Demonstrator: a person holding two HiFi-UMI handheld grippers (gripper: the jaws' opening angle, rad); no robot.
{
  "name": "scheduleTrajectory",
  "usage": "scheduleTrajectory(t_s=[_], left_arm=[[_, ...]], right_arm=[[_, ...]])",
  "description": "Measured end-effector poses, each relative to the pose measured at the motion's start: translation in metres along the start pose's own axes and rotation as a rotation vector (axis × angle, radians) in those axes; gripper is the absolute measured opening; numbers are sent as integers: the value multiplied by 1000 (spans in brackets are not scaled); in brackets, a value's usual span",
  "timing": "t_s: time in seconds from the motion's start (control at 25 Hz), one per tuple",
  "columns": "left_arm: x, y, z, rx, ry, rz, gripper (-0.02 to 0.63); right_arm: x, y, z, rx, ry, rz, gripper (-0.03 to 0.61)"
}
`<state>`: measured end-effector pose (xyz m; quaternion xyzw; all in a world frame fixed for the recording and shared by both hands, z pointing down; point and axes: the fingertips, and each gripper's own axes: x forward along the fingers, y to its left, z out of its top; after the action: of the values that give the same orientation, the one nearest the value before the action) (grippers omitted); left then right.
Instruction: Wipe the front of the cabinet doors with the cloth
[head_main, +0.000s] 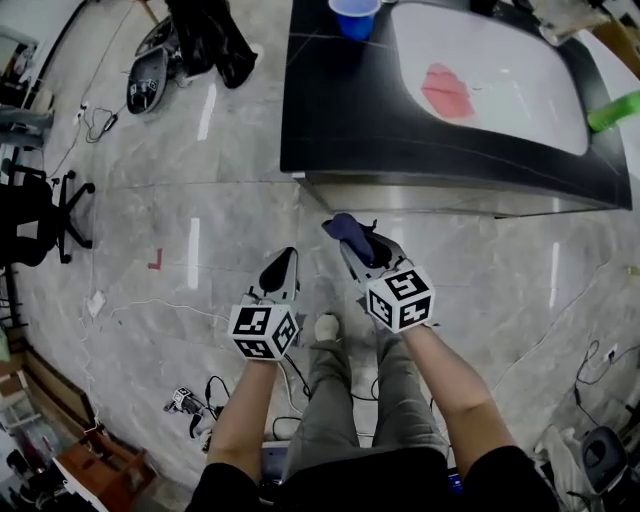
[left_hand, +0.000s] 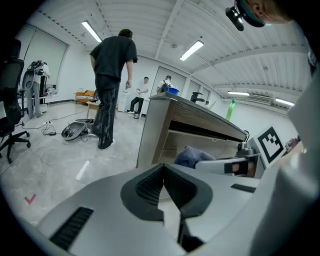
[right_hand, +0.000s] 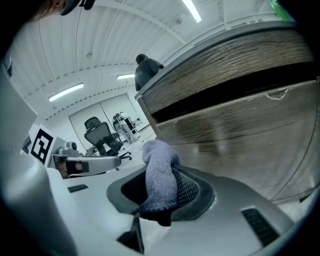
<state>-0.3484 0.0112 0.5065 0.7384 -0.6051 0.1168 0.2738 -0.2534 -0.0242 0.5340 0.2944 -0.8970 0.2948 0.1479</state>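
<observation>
The left gripper (head_main: 280, 270) was held low with its jaws pressed together on nothing, apparently to stand clear of the wiping. The blue cloth (right_hand: 159, 182) was pinched between the jaws of the right gripper (head_main: 352, 245), with a wad bunched past the tips as a wiping pad. It was pointed toward the wooden cabinet doors (right_hand: 240, 135), near but not yet touching them.

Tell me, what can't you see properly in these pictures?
- Cabinet doors: in the head view, nearly all of them are hidden under the countertop.
- Cloth: in the right gripper view, its lower end is hidden inside the right claw.
- Green bottle: in the head view, it is cut off by the right edge.
- Pink thing on the countertop: in the head view, it is too small to name.
</observation>
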Motion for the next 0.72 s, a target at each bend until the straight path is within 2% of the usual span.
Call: scheduleTrajectory(t_s=[0.36, 0.72], left_arm=[[3, 31, 0, -29, -16, 33, 6], [45, 6, 3, -19, -2, -3, 6]], right_arm=[[57, -1, 8, -56, 34, 18, 114], [44, -39, 13, -55, 34, -11, 114]])
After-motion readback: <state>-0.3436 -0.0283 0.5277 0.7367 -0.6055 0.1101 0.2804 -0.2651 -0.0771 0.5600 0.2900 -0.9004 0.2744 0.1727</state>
